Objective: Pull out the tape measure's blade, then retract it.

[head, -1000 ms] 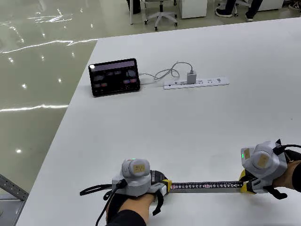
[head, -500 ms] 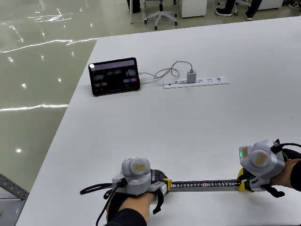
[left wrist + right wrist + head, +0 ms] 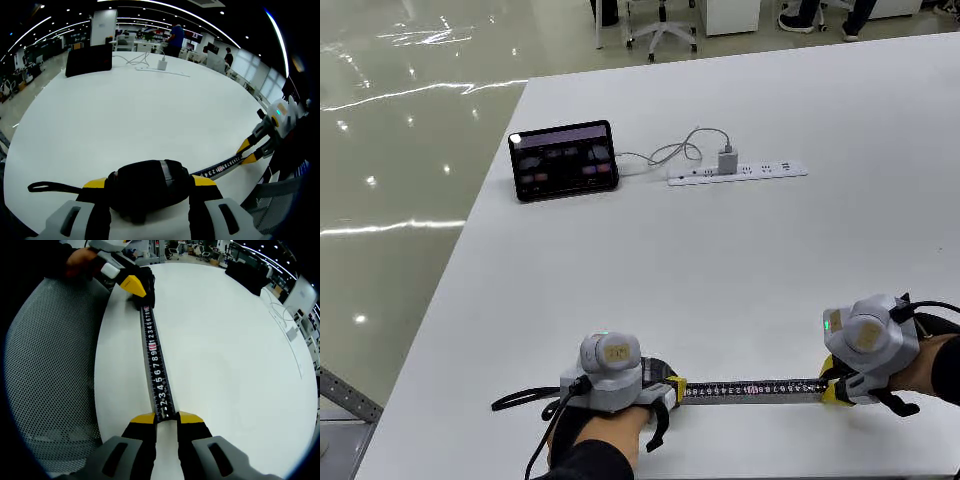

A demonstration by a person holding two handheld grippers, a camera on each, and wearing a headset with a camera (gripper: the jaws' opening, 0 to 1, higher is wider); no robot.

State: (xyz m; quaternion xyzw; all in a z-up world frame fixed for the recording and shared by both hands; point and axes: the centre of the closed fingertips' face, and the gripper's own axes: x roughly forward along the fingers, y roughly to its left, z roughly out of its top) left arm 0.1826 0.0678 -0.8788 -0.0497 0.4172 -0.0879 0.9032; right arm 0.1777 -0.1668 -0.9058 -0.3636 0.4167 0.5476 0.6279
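Jaws of the left gripper (image 3: pixel 672 392) stand apart at the width of the tape measure (image 3: pixel 145 190) and clamp its black case from both sides, with the yellow tips against it. Jaws of the right gripper (image 3: pixel 166 419) are almost together and pinch the free end of the blade (image 3: pixel 154 360).

The tape measure sits at the near edge of the bench (image 3: pixel 720 260), toward the near left corner, and its black strap (image 3: pixel 520 402) trails to the left. A tablet (image 3: pixel 563 161) stands near the left edge, well apart from both grippers. Beside it lies a power strip (image 3: pixel 737 174) with a charger (image 3: pixel 727 163) and a cable (image 3: pixel 670 155). A mesh chair (image 3: pixel 55 365) stands just off the near edge.

The blade is drawn out and straight and runs along the near edge between the two grippers. It is black with white numerals and one red mark.
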